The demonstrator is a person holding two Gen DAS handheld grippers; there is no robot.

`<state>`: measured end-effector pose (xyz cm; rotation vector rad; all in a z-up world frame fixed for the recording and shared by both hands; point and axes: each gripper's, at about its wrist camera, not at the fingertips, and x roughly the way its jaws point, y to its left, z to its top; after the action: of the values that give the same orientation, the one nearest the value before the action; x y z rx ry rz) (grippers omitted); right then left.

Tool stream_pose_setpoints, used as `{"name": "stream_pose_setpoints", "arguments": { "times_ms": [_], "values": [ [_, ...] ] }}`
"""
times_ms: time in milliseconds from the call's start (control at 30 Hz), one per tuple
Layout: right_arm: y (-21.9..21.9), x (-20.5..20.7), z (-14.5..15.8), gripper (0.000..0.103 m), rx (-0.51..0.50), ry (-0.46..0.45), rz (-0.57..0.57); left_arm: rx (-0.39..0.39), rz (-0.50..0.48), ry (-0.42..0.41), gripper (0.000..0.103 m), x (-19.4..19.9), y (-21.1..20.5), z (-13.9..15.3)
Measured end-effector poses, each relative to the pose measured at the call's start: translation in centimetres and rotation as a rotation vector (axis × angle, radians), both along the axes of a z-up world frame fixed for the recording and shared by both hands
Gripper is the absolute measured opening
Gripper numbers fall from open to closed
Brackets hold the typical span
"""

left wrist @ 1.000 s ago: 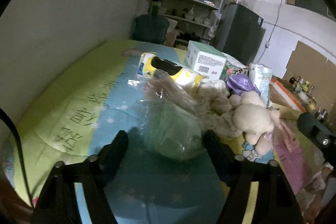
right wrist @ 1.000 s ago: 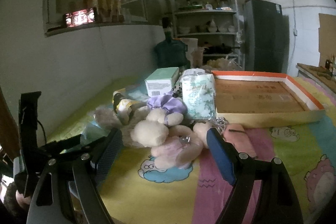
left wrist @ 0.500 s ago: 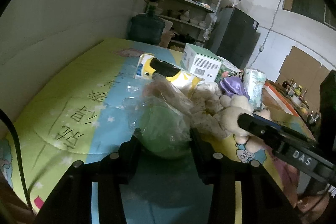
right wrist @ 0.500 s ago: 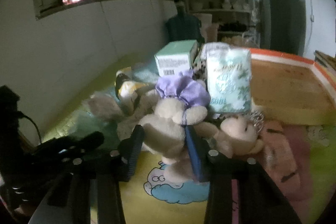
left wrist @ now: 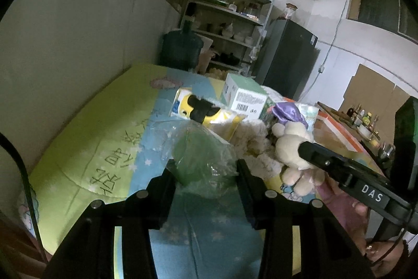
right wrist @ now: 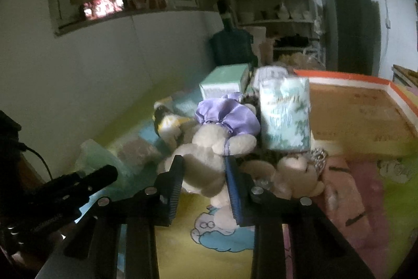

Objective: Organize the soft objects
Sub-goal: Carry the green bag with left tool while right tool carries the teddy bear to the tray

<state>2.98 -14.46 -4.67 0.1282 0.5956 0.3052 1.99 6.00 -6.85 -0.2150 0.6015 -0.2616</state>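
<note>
Between my left gripper's (left wrist: pixel 205 171) fingers sits a crumpled clear plastic bag (left wrist: pixel 201 156) holding something green, pinched on both sides. Between my right gripper's (right wrist: pixel 203 174) fingers sits a cream plush bear (right wrist: pixel 206 156) with a purple satin bow (right wrist: pixel 226 115). A smaller pinkish plush (right wrist: pixel 295 171) lies just right of it.

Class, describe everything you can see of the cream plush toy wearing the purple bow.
The cream plush toy looks soft and fuzzy, with rounded limbs and a shiny purple bow at its top. It lies on the cartoon-print cloth among other soft items, in front of a tissue pack. The right gripper is shut on its body, its fingers pressing both sides.
</note>
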Motion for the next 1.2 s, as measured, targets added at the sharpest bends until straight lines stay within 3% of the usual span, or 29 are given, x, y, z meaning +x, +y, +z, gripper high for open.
{"name": "stream_pose_setpoints", "arguments": {
  "times_ms": [667,1200],
  "values": [
    [-1.5,-0.6,4.5,0.033,0.026,-0.088,0.019,0.022,-0.001,-0.08,0.045,1.7,-2.0,5.0],
    [-6.2,-0.3,7.4,0.033,0.041,-0.147,-0.037,0.044,-0.069,-0.124,0.045,5.0,-7.5,8.5]
  ]
}}
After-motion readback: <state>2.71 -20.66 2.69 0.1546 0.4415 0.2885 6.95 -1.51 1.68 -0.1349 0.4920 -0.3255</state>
